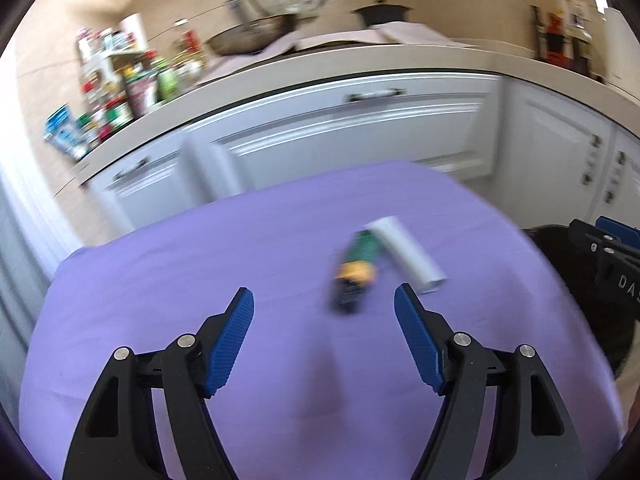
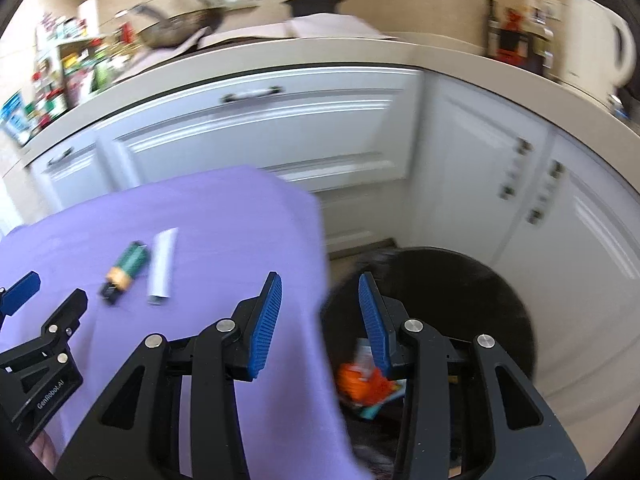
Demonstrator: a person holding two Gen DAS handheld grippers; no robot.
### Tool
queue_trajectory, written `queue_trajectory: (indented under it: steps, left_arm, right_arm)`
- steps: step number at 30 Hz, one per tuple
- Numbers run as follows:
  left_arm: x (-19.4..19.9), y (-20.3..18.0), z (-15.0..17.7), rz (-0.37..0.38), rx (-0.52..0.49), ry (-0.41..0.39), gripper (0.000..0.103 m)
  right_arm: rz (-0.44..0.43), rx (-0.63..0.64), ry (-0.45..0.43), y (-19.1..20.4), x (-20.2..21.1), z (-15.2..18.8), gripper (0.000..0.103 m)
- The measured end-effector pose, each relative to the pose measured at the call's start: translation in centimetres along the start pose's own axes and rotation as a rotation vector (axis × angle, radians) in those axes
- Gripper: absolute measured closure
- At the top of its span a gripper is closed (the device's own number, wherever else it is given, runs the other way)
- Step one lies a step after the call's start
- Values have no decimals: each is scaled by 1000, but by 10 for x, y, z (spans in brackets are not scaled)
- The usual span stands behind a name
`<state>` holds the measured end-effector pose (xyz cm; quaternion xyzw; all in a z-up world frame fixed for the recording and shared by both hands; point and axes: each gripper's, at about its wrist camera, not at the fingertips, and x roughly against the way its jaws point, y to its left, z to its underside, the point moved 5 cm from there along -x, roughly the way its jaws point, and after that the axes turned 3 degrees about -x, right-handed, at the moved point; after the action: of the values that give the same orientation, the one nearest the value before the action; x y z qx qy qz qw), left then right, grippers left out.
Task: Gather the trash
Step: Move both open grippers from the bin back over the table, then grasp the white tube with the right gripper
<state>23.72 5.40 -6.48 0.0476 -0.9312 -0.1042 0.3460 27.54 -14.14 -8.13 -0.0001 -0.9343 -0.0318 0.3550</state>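
A green, orange and black tube-like piece of trash point(image 1: 354, 270) lies on the purple tablecloth point(image 1: 200, 264), with a white tube point(image 1: 408, 253) beside it on the right. My left gripper point(image 1: 324, 300) is open and empty, just short of both. In the right wrist view the same green piece point(image 2: 125, 267) and white tube point(image 2: 163, 266) lie at the left. My right gripper point(image 2: 320, 296) is open and empty over the table's right edge and the black trash bin point(image 2: 496, 300), which holds orange and teal wrappers point(image 2: 366, 386). The left gripper's fingers point(image 2: 20, 292) show at far left.
White kitchen cabinets point(image 1: 352, 136) and a countertop point(image 1: 320, 64) with a pan, pot and bottles stand behind the table. The bin point(image 1: 560, 264) sits on the floor right of the table, with the right gripper's fingers point(image 1: 614, 232) above it.
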Motion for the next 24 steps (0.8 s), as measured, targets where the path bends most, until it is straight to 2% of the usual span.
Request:
queue_trajectory:
  steps: [3,10,15,21,22,24]
  left_arm:
    - [-6,34,10,-46,41,26,32]
    - [-15,90,32,-113,114,72,32]
    - [-21,110,42,-128,149,96,32]
    - [-25,121,47,-129,164,106,32]
    - [-25,121,47,-125,165,107,32]
    - [-26,119,45,-116,162,105,31]
  right_arm:
    - [-49,33,31,32,-11,0,64]
    - [-91,95,85,82,-35,-1,64]
    - [-89,135,130,104,-57,1,64]
    - [-66,153,173,112,-81,6,66]
    - [-64,155,172,113,-82,4,67]
    - [-52,166,170,113,-83,3,85]
